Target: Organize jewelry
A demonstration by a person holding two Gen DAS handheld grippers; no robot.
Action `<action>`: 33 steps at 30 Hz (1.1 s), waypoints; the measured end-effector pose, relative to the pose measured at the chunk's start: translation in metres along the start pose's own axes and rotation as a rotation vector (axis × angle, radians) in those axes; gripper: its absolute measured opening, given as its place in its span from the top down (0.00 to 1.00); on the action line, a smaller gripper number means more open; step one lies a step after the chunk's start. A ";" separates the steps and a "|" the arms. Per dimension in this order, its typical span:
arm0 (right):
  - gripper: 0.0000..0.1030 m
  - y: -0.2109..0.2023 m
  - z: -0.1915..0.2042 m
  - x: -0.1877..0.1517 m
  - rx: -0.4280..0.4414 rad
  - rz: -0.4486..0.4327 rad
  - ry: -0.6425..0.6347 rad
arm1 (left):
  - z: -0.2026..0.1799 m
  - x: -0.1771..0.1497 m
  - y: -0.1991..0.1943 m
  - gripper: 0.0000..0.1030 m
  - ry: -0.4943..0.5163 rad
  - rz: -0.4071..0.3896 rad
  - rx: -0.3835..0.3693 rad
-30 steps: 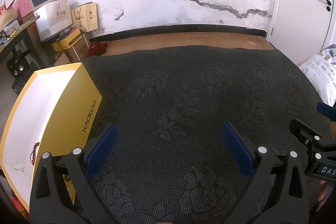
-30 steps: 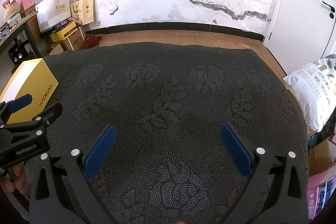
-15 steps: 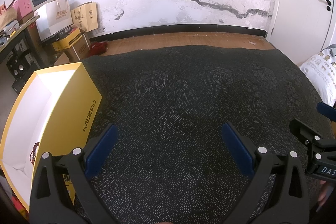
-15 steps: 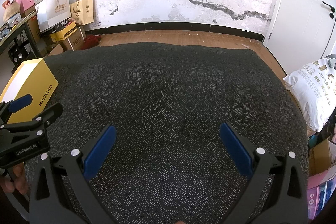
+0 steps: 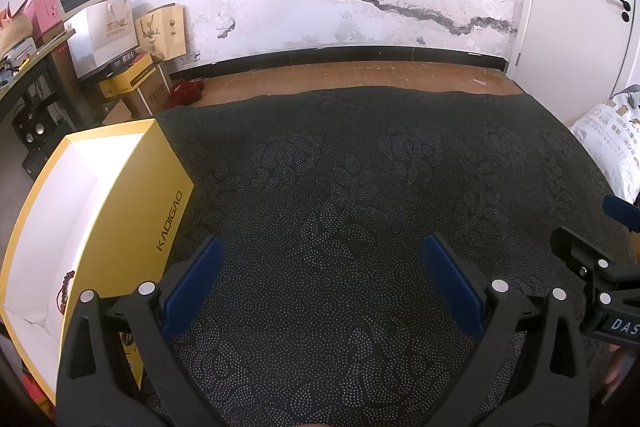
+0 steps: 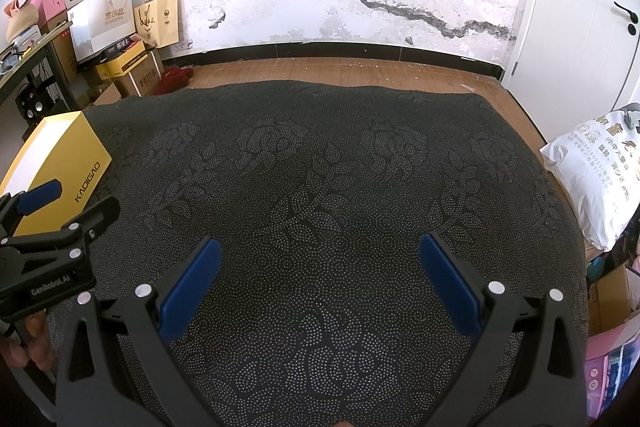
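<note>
While both grippers hang over the dark patterned cloth, left gripper and right gripper have jaws spread wide, holding nothing. Yellow box sits open at the cloth's left edge. Bead bracelet lies inside it, against the near right wall.
</note>
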State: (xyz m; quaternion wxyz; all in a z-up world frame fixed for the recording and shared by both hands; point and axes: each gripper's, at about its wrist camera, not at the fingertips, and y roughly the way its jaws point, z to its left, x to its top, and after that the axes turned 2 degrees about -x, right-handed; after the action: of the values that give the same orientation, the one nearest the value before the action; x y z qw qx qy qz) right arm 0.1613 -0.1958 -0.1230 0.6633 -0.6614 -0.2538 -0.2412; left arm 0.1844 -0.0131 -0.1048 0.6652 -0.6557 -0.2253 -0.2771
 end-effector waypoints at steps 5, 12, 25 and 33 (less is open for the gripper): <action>0.07 -0.001 0.001 0.001 0.000 -0.002 0.000 | 0.000 0.000 0.000 0.06 0.001 0.001 -0.001; 0.07 -0.001 0.000 0.002 0.002 -0.001 0.000 | -0.001 0.001 -0.001 0.06 0.008 -0.003 -0.001; 0.07 0.000 -0.001 0.001 0.002 0.000 0.001 | -0.001 0.001 -0.002 0.06 0.010 -0.007 -0.012; 0.07 0.000 -0.001 0.000 0.002 -0.002 0.001 | -0.002 0.000 -0.002 0.06 0.013 -0.008 -0.008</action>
State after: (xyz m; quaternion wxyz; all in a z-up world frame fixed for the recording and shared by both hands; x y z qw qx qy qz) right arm 0.1610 -0.1965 -0.1227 0.6640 -0.6603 -0.2544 -0.2416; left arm 0.1829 -0.0151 -0.1027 0.6629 -0.6558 -0.2223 -0.2848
